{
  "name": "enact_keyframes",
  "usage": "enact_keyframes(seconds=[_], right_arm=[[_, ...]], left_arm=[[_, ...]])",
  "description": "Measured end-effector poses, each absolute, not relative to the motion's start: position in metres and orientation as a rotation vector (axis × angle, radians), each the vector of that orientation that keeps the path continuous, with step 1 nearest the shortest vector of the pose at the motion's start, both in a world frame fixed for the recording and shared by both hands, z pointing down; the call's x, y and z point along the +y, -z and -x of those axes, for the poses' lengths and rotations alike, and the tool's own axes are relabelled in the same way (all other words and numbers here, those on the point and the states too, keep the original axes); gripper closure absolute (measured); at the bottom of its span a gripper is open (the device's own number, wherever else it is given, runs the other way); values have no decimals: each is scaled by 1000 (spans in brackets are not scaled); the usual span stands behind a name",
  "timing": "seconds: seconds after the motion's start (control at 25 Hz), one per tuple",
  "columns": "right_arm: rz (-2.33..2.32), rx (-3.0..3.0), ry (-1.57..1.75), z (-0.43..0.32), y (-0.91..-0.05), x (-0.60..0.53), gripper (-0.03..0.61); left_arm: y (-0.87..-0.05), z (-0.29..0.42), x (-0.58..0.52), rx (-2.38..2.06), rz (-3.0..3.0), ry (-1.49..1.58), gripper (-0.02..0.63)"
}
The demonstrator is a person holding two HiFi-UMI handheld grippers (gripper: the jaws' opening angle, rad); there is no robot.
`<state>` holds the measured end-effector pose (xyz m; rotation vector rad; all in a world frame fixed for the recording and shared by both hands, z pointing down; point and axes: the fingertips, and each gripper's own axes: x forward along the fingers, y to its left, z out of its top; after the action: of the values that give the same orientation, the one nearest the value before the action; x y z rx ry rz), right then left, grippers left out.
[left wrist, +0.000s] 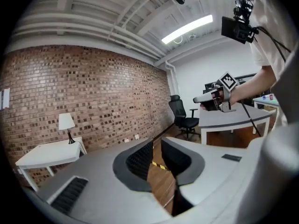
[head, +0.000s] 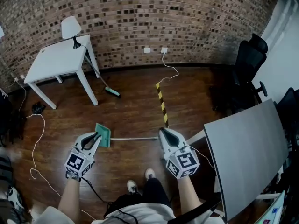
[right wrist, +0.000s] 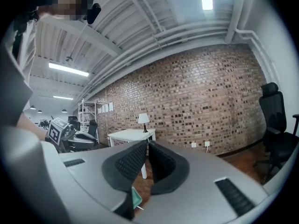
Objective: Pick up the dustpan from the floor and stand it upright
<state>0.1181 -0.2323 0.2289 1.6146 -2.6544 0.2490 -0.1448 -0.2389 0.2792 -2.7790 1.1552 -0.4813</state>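
The green dustpan (head: pixel 103 134) lies flat on the wooden floor, its long thin handle (head: pixel 135 138) running to the right. My left gripper (head: pixel 95 136) hovers at the pan's left edge, jaws open; only floor and striped tape show between them (left wrist: pixel 157 148). My right gripper (head: pixel 161 132) is at the far end of the handle. Its jaws stand a narrow gap apart (right wrist: pixel 146 148) with nothing between them. A corner of the green dustpan (right wrist: pixel 136 198) shows below them.
A white table (head: pixel 58 59) with a lamp stands at the back left, a broom (head: pixel 111 92) beside its leg. Yellow-black tape (head: pixel 162 104) runs up the floor. A grey desk (head: pixel 247 148) and black chairs (head: pixel 247 62) fill the right. Cables (head: pixel 35 143) trail at the left.
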Motion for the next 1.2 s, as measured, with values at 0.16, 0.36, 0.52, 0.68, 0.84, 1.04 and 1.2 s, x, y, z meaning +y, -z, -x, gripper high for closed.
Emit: enact_keyframes(seconds=[0.16,0.36,0.52,0.68,0.84,1.04,1.2], right_arm=[[-1651,-2603,-401,-140,-276,-257,554],[-1572,-2551,-519,-150,-344,-290,541],[-1462,-2475,-627,-150,-421,-319,489],[-1481,-2452,-842,-159,-506,-349,462],[-1521,-2437,-1050,-168,-609,-377,437],[-1574,-2370,-1216,-175,-758,-391,397],[-1631,-2320,-1333,-172,-883,-386,367]], left_arm=[[-327,134,-271,1092,2842,603,520],[-388,106,-312,935,2918,739,499],[-444,85,-347,808,2991,802,485],[-534,65,-376,675,3049,904,485],[-641,57,-399,597,3062,1005,485],[-782,56,-410,461,3057,1104,485],[-892,57,-407,259,2987,1159,471]])
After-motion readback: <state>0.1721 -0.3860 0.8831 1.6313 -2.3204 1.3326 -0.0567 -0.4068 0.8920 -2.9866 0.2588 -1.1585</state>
